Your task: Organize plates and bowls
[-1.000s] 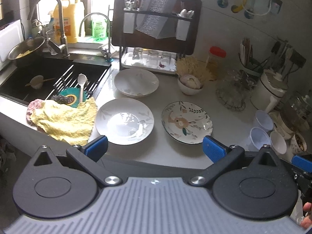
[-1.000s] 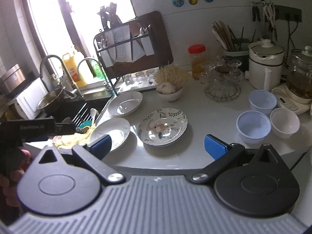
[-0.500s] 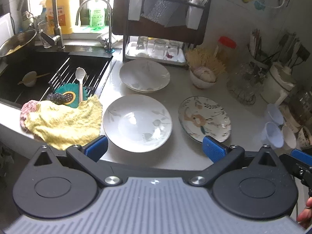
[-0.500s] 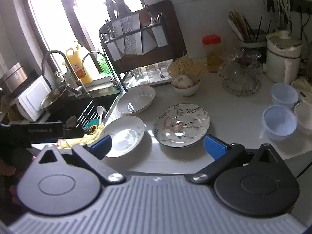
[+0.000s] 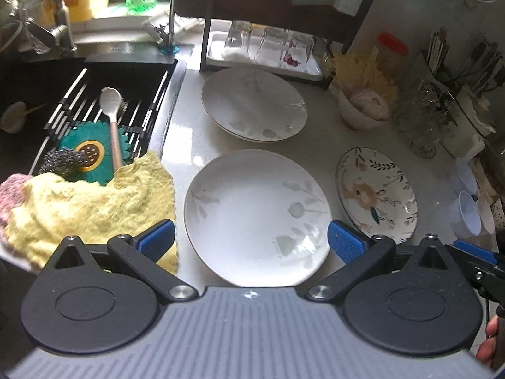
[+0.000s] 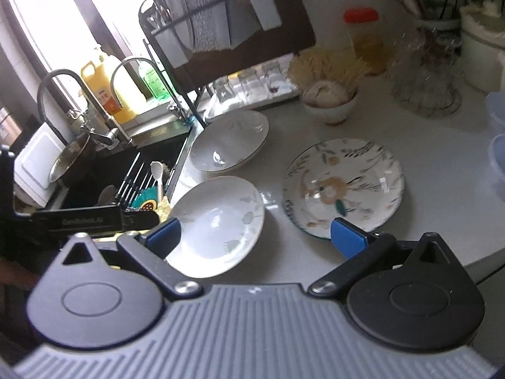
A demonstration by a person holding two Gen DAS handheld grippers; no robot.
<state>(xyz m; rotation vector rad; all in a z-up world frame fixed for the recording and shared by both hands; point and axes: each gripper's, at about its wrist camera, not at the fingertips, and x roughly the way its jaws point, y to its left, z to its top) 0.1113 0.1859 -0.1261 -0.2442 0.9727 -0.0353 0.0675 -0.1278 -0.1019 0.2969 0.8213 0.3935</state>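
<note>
A white plate (image 5: 257,214) lies on the counter right in front of my left gripper (image 5: 251,241), which is open and empty, its blue pads either side of the plate's near rim. A second white plate (image 5: 254,104) lies behind it, and a flower-patterned plate (image 5: 377,194) to the right. In the right wrist view the near white plate (image 6: 217,224), far white plate (image 6: 228,140) and patterned plate (image 6: 344,186) all show. My right gripper (image 6: 257,241) is open and empty, above the counter between the near white plate and the patterned one.
A yellow cloth (image 5: 91,208) hangs over the sink edge at left; the sink (image 5: 41,94) holds a rack and spoon. A dish rack with glasses (image 5: 268,44) stands behind. A small bowl (image 5: 363,113) and plastic cups (image 5: 467,211) sit at right.
Both grippers have moved forward and down toward the counter; the plates now look larger and closer. Both stay open.
</note>
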